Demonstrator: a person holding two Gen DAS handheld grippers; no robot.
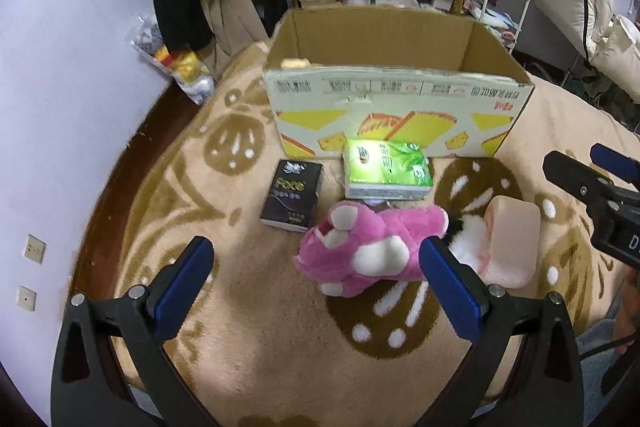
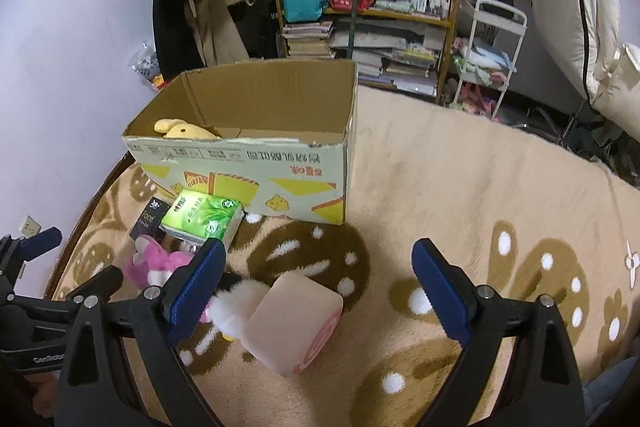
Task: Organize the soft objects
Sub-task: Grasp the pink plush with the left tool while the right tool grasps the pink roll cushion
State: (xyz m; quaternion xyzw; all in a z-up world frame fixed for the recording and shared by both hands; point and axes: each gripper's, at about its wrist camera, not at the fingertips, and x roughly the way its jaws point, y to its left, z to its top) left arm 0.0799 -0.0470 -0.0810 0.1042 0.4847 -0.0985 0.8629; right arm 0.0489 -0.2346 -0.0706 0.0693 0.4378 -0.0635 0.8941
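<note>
A: Why are both grippers spread wide?

B: Nothing is grasped yet. The left gripper (image 1: pixel 316 267) hovers with the pink plush (image 1: pixel 360 247) at its twelve o'clock; the right gripper (image 2: pixel 320 279) frames the peach foam block (image 2: pixel 294 323).

A: And the cardboard box (image 1: pixel 400 107)?

B: At twelve o'clock beyond them, open-topped, a yellow plush (image 2: pixel 182 129) already inside: likely the collecting bin.
</note>
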